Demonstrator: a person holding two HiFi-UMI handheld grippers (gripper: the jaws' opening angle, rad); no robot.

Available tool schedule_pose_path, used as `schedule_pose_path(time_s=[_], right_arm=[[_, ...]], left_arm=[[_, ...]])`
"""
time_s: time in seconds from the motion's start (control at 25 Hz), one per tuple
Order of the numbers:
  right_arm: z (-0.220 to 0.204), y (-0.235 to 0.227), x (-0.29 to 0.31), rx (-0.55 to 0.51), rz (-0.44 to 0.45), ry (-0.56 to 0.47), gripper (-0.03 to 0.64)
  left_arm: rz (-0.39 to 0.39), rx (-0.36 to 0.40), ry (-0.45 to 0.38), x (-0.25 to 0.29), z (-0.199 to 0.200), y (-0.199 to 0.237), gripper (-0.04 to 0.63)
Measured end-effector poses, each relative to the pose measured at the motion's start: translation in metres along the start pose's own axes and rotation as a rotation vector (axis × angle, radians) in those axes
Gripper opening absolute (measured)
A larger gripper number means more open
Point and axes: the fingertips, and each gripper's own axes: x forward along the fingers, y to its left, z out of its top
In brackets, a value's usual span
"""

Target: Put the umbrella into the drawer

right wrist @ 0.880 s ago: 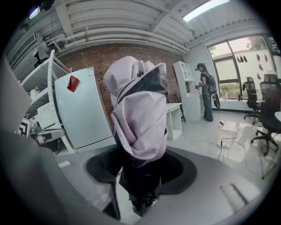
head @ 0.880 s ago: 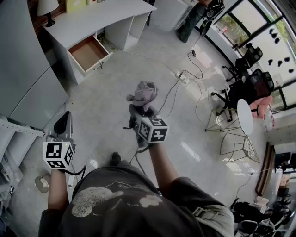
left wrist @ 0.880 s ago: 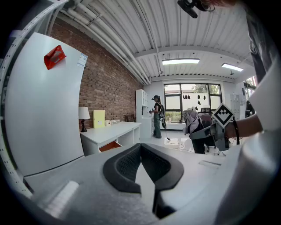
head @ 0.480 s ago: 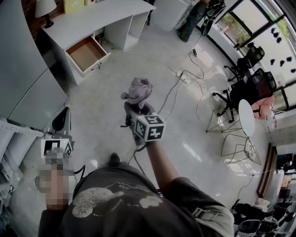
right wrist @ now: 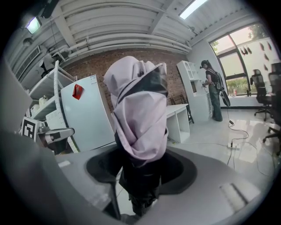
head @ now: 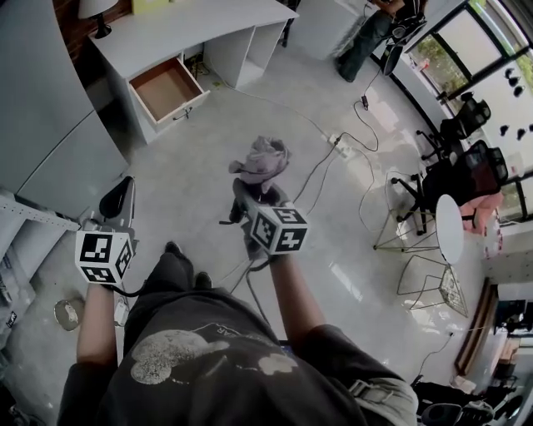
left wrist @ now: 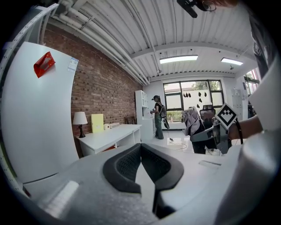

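- Lilac fabric, black handle: folded umbrella (head: 262,158) stands upright in the right gripper (head: 254,198), canopy bunched above the jaws.
- Right gripper view: jaws clamped on the umbrella's dark lower part, wide apart around it, pads on both sides. Umbrella is carried in the air over the floor (head: 200,175), not resting on anything.
- Left gripper (head: 117,204) sits low at the person's left side. Its own view shows the pads (left wrist: 127,165) closed together at the tips with nothing between them.
- Drawer (head: 166,87) is pulled out of the white desk (head: 191,25), with its brown bottom showing. It is well apart from the umbrella, up and left of it in the head view.
- Lamp (head: 98,12) stands at the desk's left end.
- Tall white cabinet (head: 50,125) stands left of the desk, near the left gripper.
- Cables (head: 321,162) and a power strip (head: 341,146) lie on the floor to the right of the umbrella.
- A second person (head: 371,33) stands at the far end, near the windows.
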Motion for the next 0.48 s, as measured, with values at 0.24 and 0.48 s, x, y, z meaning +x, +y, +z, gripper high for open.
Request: schedule_pose_path(time_s=[0.24, 0.48], right_arm=[[0.007, -0.009, 0.036, -0.004, 0.02, 0.04, 0.236], [0.026, -0.027, 0.097, -0.013, 0.007, 0.063, 0.236]], left_arm=[[-0.023, -0.02, -0.014, 0.037, 0.0, 0.004, 0.011], [-0.078, -0.094, 0.019, 0.121, -0.021, 0.035, 0.011]])
